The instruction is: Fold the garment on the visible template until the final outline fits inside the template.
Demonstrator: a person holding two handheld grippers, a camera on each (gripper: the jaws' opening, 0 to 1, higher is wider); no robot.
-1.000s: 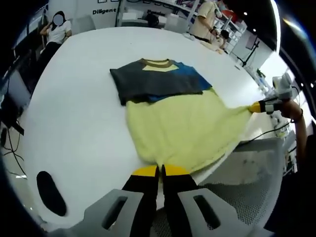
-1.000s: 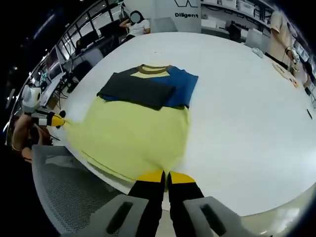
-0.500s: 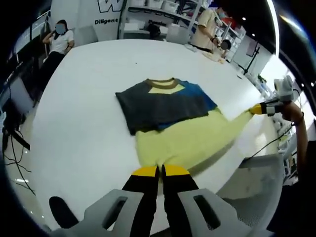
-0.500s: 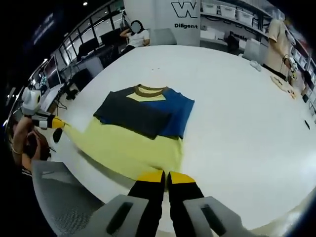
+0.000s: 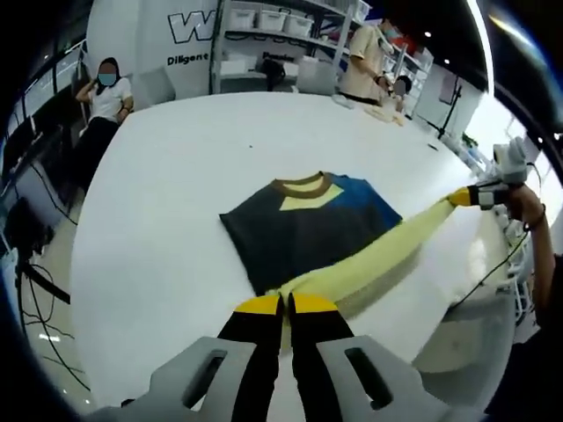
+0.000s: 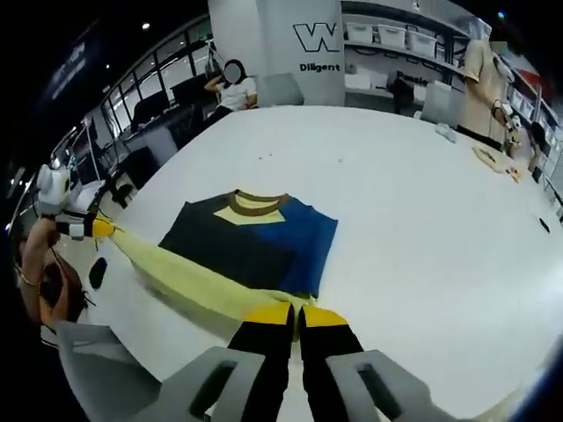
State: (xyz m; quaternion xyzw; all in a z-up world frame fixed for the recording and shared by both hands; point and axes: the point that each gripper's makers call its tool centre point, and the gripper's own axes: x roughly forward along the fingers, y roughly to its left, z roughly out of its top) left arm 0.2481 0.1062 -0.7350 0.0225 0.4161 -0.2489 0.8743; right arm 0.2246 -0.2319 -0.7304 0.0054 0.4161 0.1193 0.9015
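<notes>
Both grippers, left gripper point(image 5: 286, 303) and right gripper point(image 6: 288, 312), pinch the T-shirt's point(image 5: 303, 230) yellow hem point(image 5: 387, 257), stretched taut above the white table point(image 5: 176, 176).

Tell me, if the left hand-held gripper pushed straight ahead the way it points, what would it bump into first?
Probably the garment: the left hand-held gripper already pinches its yellow hem, and the dark folded part lies just ahead on the white table.

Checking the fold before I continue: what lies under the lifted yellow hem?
Under the yellow hem, held taut by both grippers, lie the garment's dark upper part and white table. Any template is not visible.
</notes>
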